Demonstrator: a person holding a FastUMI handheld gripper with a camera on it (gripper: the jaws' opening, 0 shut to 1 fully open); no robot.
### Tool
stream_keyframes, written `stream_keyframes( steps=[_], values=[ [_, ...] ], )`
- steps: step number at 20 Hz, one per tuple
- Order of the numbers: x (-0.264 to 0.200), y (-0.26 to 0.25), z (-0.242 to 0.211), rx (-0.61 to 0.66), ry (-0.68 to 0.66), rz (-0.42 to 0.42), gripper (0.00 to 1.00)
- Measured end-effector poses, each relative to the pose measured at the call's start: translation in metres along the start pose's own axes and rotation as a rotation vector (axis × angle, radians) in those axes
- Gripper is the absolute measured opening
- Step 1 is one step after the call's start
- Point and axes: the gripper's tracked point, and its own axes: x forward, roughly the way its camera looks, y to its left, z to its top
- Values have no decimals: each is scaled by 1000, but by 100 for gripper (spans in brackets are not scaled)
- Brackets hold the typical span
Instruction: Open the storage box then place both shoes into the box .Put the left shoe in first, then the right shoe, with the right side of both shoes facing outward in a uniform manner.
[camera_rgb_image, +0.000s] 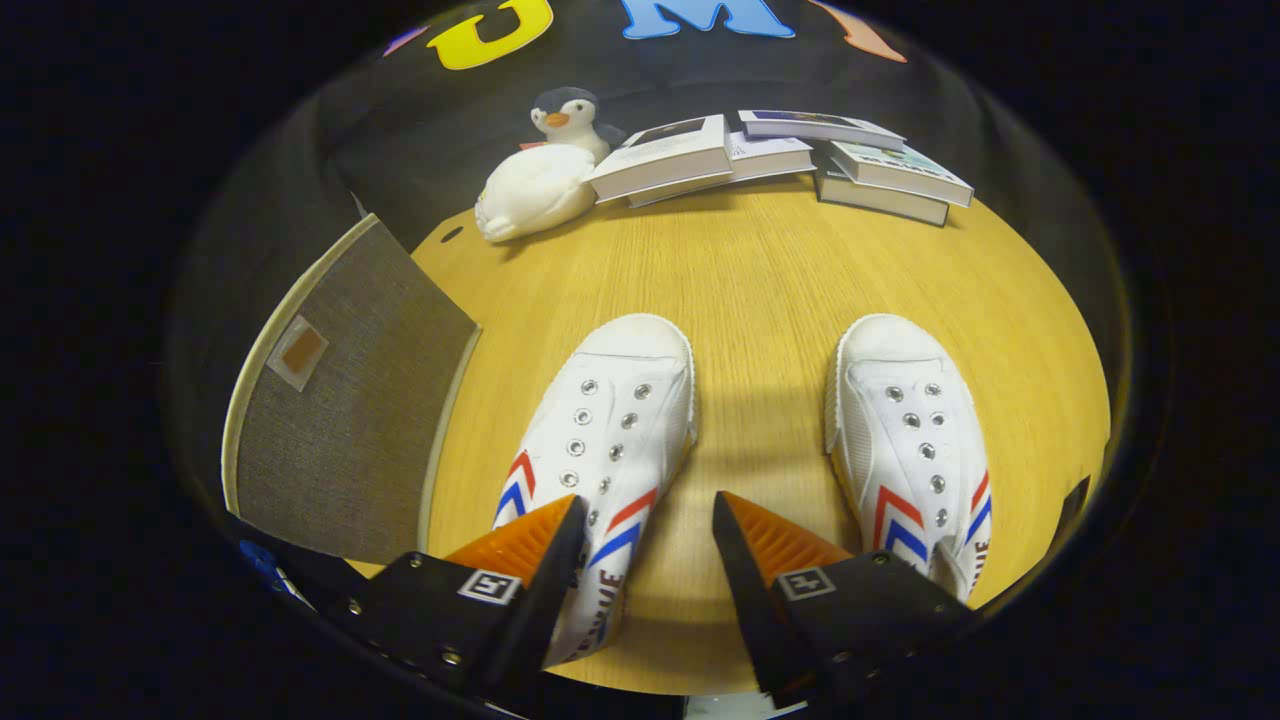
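Two white lace-less shoes with red and blue chevrons lie on the wooden table, toes pointing away from me. The left shoe (605, 440) runs under my left finger, its heel part hidden beneath it. The right shoe (912, 450) lies just outside my right finger. My gripper (650, 520) hovers above the table, open, with bare wood and the left shoe's inner edge between the fingers. The grey fabric storage box (350, 400) stands to the left of the left shoe, its lid flat and shut, a small tab on top.
A plush penguin (545, 170) lies at the table's far side, beyond the box. Several books (780, 155) are stacked along the far edge. Bare table (760, 290) stretches between the shoes and the books.
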Motion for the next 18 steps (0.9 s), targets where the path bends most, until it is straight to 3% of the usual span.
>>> stream_keyframes(
  steps=[2,5,6,9,10,18],
  values=[
    [-2,2,1,22,7,11,55],
    [2,4,1,79,20,36,55],
    [-4,6,-1,111,35,35,30],
    [-6,4,3,173,14,34,30],
    [-5,5,-2,206,28,43,9],
    [-14,12,10,426,5,159,9]
  ],
)
